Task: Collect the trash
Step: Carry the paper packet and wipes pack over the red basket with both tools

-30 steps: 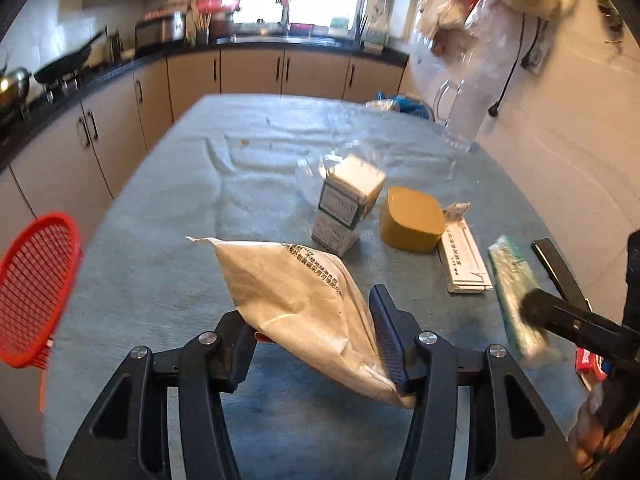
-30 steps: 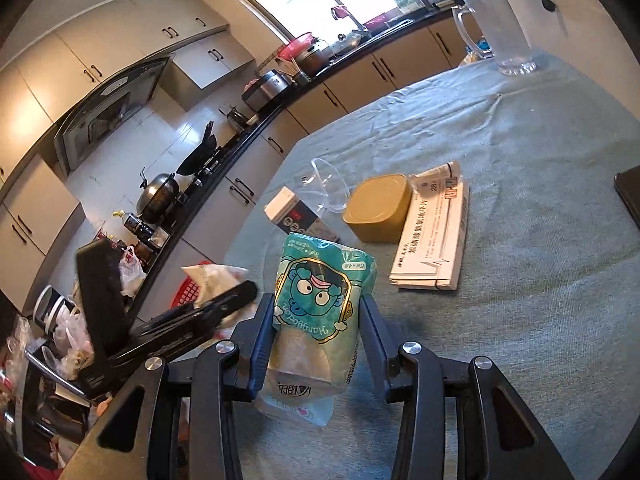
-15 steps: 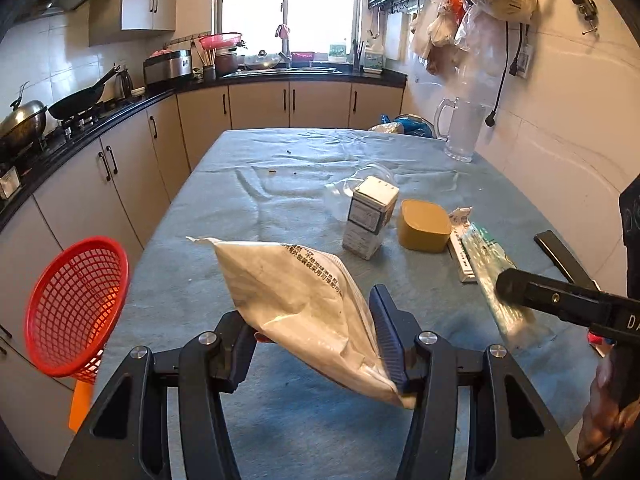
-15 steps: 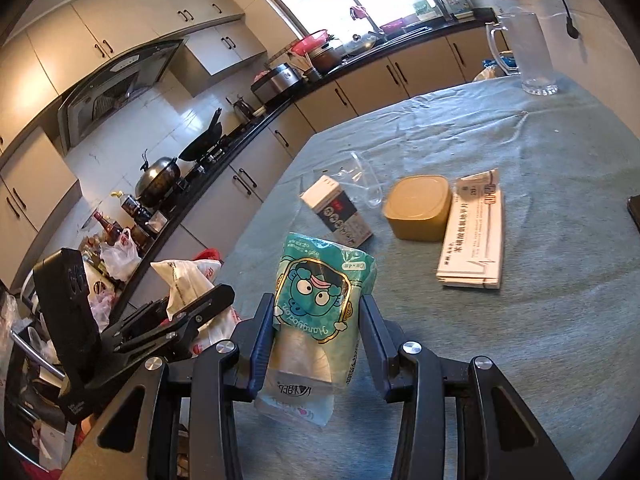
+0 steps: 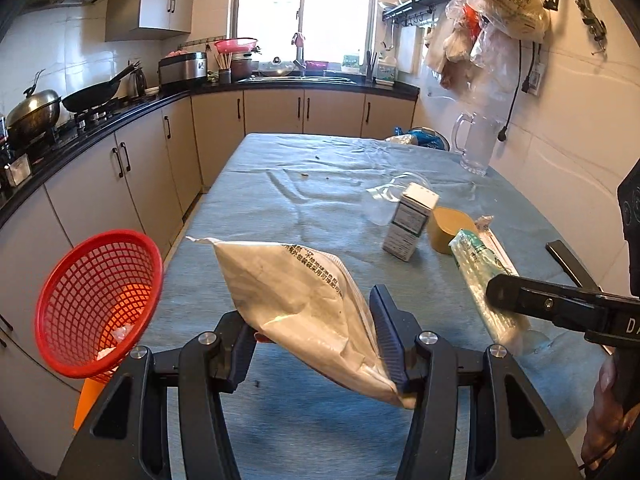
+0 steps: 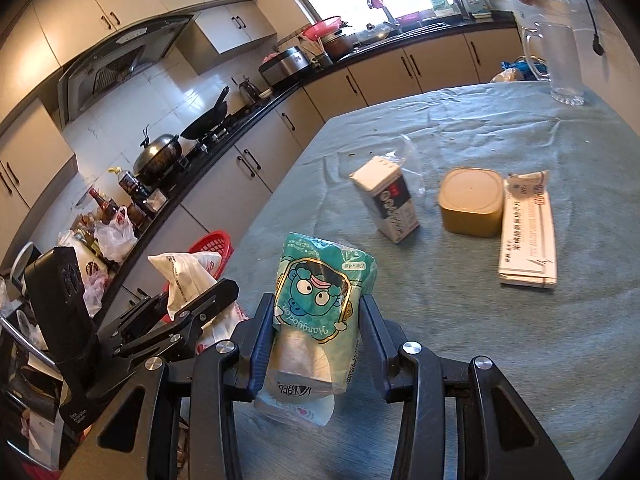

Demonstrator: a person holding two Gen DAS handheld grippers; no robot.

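The left gripper [image 5: 316, 340] is clamped on a crumpled white bag [image 5: 296, 300], held above the table [image 5: 280, 184] edge near the red basket [image 5: 96, 304]. The right gripper [image 6: 316, 344] grips a teal tissue pack [image 6: 320, 304] over the table. Risk: the bag is pinched at its lower part only and may slip or miss the tilted basket rim; the pack sits loosely, likely to slide if swung.
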